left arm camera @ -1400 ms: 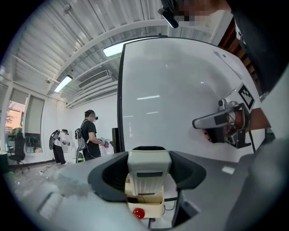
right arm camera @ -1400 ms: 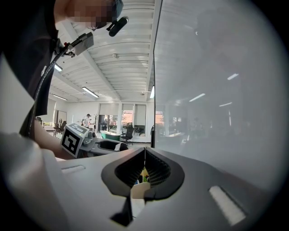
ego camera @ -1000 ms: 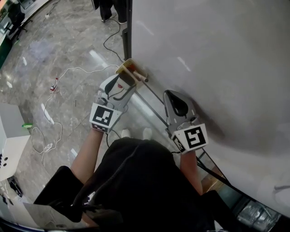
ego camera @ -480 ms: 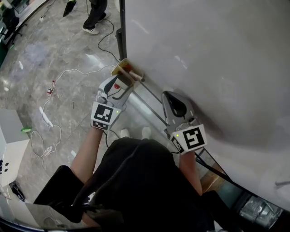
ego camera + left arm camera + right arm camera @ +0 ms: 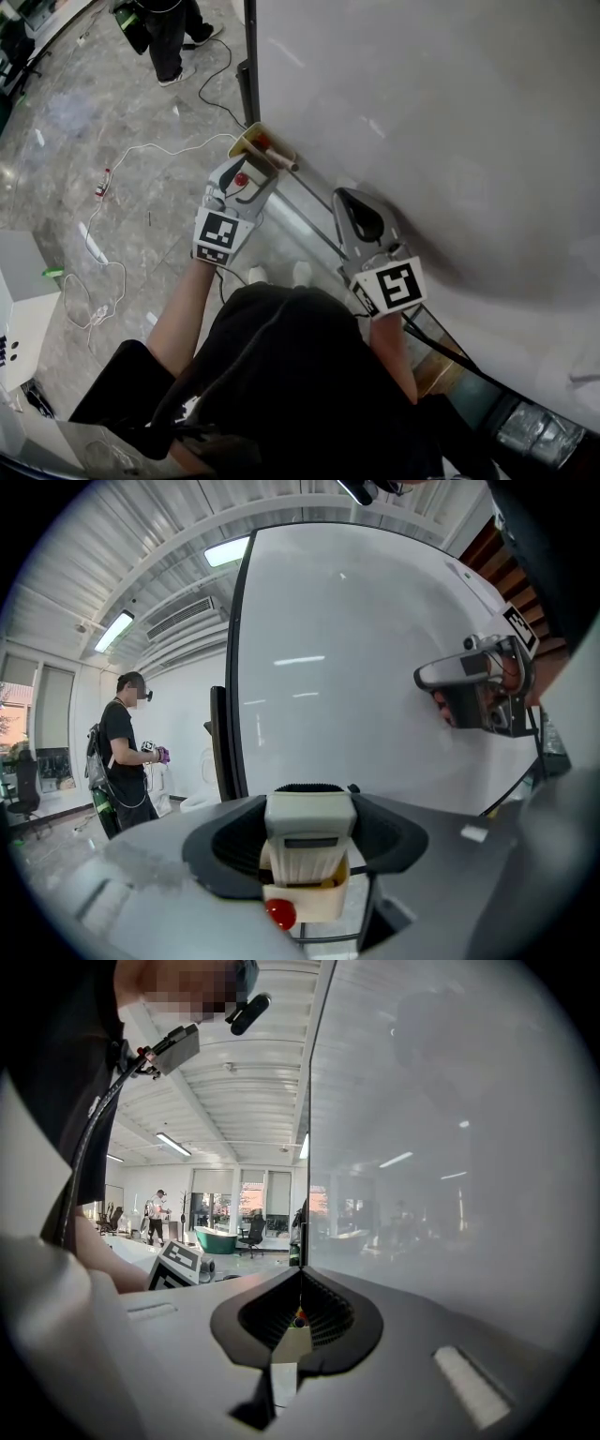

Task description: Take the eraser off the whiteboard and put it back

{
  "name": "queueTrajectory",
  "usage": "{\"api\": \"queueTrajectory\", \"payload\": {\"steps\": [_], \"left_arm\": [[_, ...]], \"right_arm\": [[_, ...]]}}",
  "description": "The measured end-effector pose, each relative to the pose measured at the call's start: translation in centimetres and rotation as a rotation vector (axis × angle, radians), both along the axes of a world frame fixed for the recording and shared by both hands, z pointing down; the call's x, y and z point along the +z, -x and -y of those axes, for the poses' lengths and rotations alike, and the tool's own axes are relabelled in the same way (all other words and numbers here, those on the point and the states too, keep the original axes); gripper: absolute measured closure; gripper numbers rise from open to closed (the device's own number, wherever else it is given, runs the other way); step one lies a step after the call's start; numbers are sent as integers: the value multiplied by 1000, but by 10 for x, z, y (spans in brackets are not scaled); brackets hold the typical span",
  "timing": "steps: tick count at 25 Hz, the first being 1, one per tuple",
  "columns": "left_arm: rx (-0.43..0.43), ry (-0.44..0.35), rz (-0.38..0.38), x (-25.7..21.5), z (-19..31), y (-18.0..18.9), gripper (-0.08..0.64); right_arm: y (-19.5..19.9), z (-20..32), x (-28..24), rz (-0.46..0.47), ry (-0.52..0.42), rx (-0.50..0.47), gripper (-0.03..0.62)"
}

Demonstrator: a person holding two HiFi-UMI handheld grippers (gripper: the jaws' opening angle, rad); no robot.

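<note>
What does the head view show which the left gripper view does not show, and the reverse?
Only the head view: a white cable on the floor, and the marker cube on the left gripper. Only the left gripper view: the ceiling lights and, from close, the left gripper's jaws pressed on the sides of the eraser. Both: the whiteboard and the right gripper close beside it.

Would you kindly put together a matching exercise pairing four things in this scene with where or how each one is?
Things:
1 eraser
2 right gripper
3 white cable
4 whiteboard

States:
A lying on the floor
B standing upright
C jaws together, nothing held
D clamped in the left gripper

Pairs: 1-D, 2-C, 3-A, 4-B
</note>
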State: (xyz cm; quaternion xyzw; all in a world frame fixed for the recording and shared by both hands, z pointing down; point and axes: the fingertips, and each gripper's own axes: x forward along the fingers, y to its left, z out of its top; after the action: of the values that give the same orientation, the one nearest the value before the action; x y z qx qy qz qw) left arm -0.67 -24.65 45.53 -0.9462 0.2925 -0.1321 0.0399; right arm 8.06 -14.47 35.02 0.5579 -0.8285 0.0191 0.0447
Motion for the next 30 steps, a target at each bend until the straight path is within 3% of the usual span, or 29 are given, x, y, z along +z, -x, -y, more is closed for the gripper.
{"api": "queueTrajectory", "payload": {"steps": [16,30], "left_arm": [[20,3,62,21,6,-7,278],[26,4,52,19,4,-8,219]], "right_arm": [[-9,7,1,0,10,34,582],[2,15,-3,21,-7,-9,581]]}}
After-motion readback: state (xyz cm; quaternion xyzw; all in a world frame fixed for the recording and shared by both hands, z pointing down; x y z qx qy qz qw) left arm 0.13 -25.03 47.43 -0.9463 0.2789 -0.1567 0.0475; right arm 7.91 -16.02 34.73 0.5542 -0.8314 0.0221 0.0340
